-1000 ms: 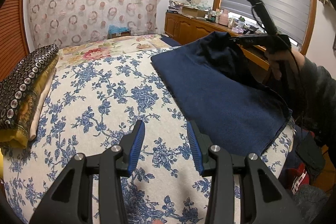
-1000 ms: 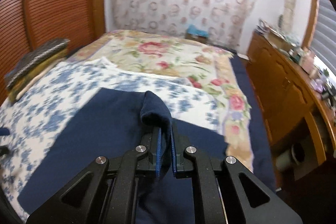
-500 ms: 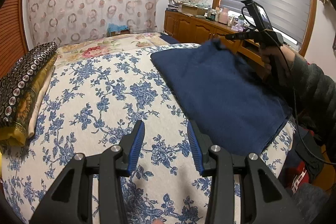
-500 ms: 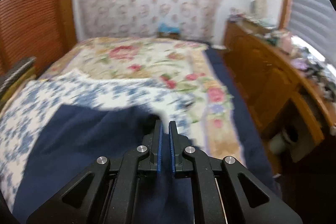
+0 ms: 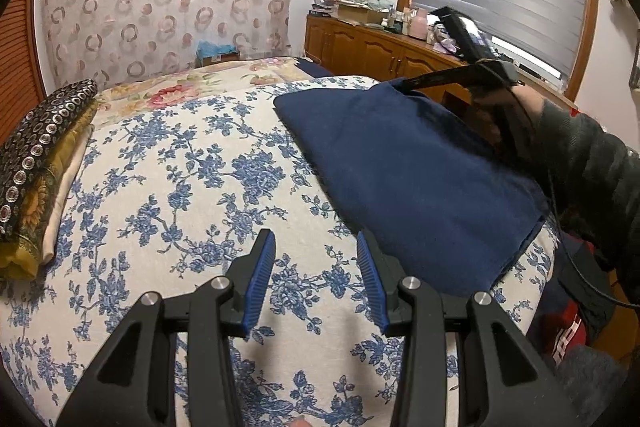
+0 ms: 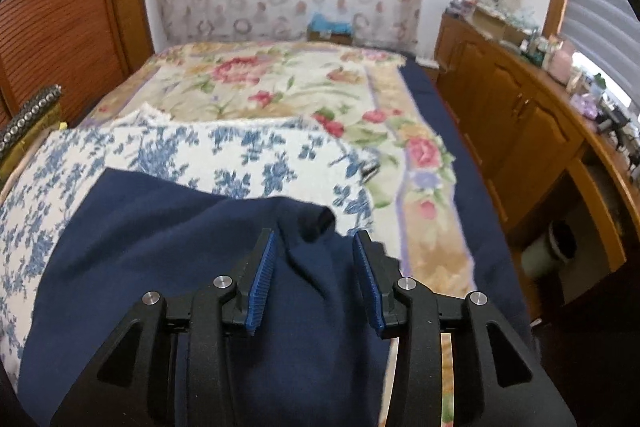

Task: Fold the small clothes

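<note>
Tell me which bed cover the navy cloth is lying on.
The blue-flowered white cover, not the rose-patterned cover farther up the bed; the navy cloth rests wholly on the blue print.

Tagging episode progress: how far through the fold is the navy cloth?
Done: the navy cloth lies doubled on the floral bedspread, layered edges showing at its near corner. In hand: nothing; the right hand-held gripper is open over a rumpled far corner, and the left hand-held gripper is open over bare bedspread. Left: flatten that corner, probably fold again.
</note>
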The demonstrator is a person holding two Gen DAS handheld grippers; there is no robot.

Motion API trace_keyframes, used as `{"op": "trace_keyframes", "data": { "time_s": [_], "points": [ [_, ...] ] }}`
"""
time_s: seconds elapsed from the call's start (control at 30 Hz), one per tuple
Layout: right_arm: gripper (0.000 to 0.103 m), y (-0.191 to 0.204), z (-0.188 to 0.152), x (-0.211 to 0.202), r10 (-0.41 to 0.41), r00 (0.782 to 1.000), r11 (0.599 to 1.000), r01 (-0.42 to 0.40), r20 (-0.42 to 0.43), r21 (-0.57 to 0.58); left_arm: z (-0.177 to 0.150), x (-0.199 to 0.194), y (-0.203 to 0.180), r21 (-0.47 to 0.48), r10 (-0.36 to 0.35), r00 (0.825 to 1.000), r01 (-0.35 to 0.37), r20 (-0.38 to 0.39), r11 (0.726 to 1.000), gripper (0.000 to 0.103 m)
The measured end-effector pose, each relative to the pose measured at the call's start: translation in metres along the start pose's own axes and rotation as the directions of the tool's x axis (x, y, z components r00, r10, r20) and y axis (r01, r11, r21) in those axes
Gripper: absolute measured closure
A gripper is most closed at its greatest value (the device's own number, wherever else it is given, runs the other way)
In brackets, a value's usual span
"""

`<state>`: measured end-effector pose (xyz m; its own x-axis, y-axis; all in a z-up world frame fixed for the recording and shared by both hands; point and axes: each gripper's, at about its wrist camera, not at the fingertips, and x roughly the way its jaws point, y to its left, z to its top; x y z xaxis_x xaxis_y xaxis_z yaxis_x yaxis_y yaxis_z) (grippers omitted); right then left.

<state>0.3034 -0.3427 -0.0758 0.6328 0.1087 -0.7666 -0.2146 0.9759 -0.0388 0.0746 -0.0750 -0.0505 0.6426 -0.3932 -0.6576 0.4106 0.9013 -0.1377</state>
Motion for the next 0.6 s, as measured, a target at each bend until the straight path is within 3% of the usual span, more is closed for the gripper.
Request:
{"op": "trace_keyframes", "data": {
  "time_s": [0.1,0.17,0.23,0.3,0.47,0.53,0.6],
  "points": [
    [0.073,-0.001,0.002,0.013,0.003,1.000,1.000,-0.003,-0.030,0.005,-0.001,0.001,-0.004,0.006,-0.009,1.000,0.009,-0.007,1.000,0.062],
    [0.094,-0.004,0.002,0.017,0.033,0.999,0.999,-0.033,-0.039,0.017,-0.001,0.002,-0.007,0.009,-0.016,1.000,0.016,-0.011,1.000,0.062],
    [0.099,-0.006,0.000,0.015,0.060,0.998,0.998,-0.059,-0.023,0.025,-0.002,0.003,-0.010,0.013,-0.023,1.000,0.023,-0.016,1.000,0.062],
    [0.100,-0.011,0.000,0.009,0.045,0.999,0.998,-0.045,0.008,0.048,-0.003,0.005,-0.012,0.016,-0.031,0.999,0.032,-0.021,0.999,0.062],
    [0.101,-0.024,0.001,0.000,-0.144,0.989,0.983,0.141,0.022,0.116,-0.004,0.008,-0.019,0.029,-0.047,0.998,0.048,-0.034,0.998,0.062],
    [0.089,-0.026,0.001,-0.003,-0.136,0.991,0.984,0.133,0.011,0.121,-0.004,0.009,-0.021,0.033,-0.050,0.998,0.051,-0.036,0.998,0.062],
    [0.085,-0.023,-0.001,-0.015,-0.119,0.992,0.989,0.116,0.035,0.091,-0.005,0.008,-0.023,0.035,-0.056,0.998,0.057,-0.038,0.998,0.062]
  ]
}}
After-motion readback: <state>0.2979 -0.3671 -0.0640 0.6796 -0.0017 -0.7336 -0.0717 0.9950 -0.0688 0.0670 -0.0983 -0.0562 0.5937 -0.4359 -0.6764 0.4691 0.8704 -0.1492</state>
